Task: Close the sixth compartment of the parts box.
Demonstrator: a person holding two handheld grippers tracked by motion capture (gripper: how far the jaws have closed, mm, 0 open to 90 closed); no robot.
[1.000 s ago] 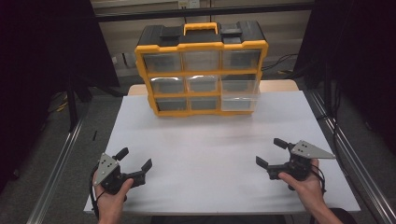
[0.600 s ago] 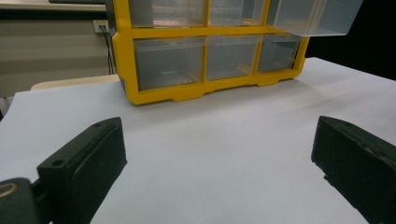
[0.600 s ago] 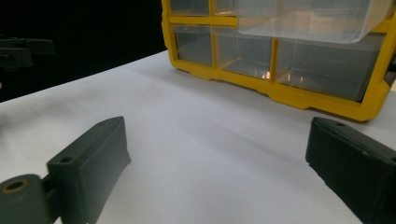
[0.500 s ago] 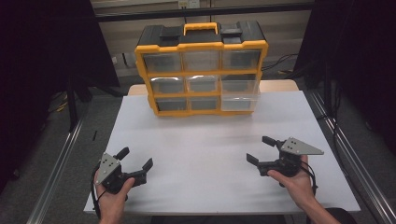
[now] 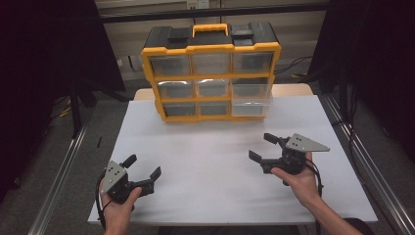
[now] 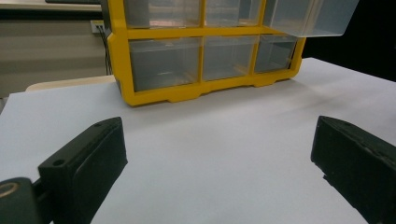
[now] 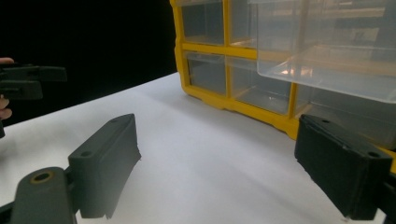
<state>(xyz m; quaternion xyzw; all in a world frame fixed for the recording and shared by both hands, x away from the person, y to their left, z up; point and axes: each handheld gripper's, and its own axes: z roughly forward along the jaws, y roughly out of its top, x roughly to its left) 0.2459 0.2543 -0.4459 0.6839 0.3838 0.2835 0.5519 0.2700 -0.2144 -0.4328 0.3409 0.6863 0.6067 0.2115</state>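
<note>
One white table (image 5: pixel 210 161), dark room around it, metal rails along both sides. Drawer cabinet (image 5: pixel 211 73), yellow, at the far edge; one right-hand drawer (image 5: pixel 250 106) pulled out. Left gripper (image 5: pixel 143 175) near edge, open, empty. Right gripper (image 5: pixel 266 147) open, jaws just narrowing, nothing between. Bare sheet between grippers and cabinet.

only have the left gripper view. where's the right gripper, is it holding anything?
Observer: Right gripper is over the white table, in front of the organizer's right side. Its jaws are apart and have just been closing a little, with nothing between them.
Operator: organizer top is cut off for me. how tall?
Observer: Three rows of three drawers, yellow handle on top.
Operator: where's my gripper on the table?
Observer: Left gripper is near the front left corner, jaws open and empty.
</note>
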